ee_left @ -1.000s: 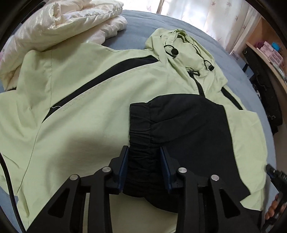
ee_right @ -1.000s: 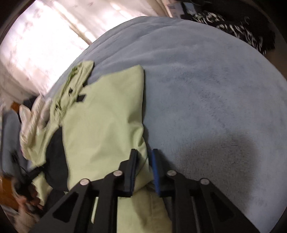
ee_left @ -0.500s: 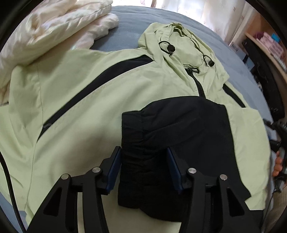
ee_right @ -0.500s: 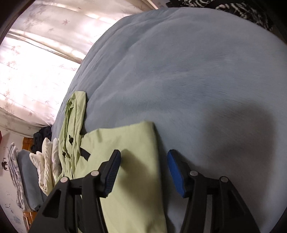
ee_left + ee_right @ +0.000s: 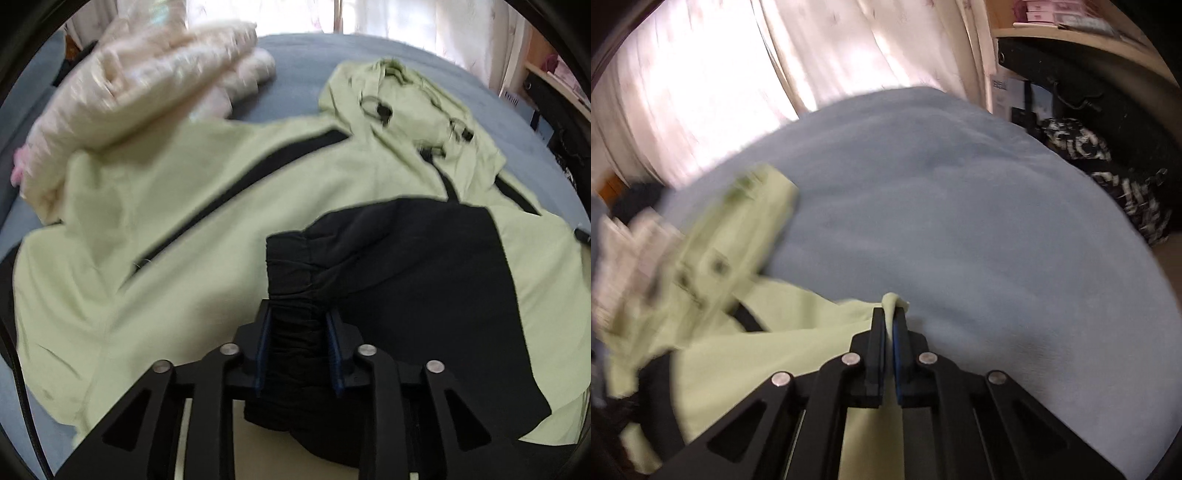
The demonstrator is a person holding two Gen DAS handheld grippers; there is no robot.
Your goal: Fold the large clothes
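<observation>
with the jacket [image 5: 229, 236] spread on the bed [image 5: 979, 221], the left gripper [image 5: 298, 349] is closing on its black cuff [image 5: 291, 280] while the right gripper [image 5: 889, 332] pinches the green edge, so both should lift evenly, keeping the fold taut.

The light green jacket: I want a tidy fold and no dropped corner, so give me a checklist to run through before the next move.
1. Right gripper pinched on the light green jacket: ok, a tuft of its green edge sticks out between the shut pads.
2. Left gripper on the black cuff: ok, the gathered cuff sits between the pads and the jaws are closing on it.
3. Sleeve already laid across the chest: ok, the black sleeve end lies on the front.
4. Hood flat: not ok, it is crumpled.
5. Free blue blanket beside the jacket: ok on the right.
6. Cream bedding clear of the jacket: not ok, it overlaps the far shoulder.
</observation>
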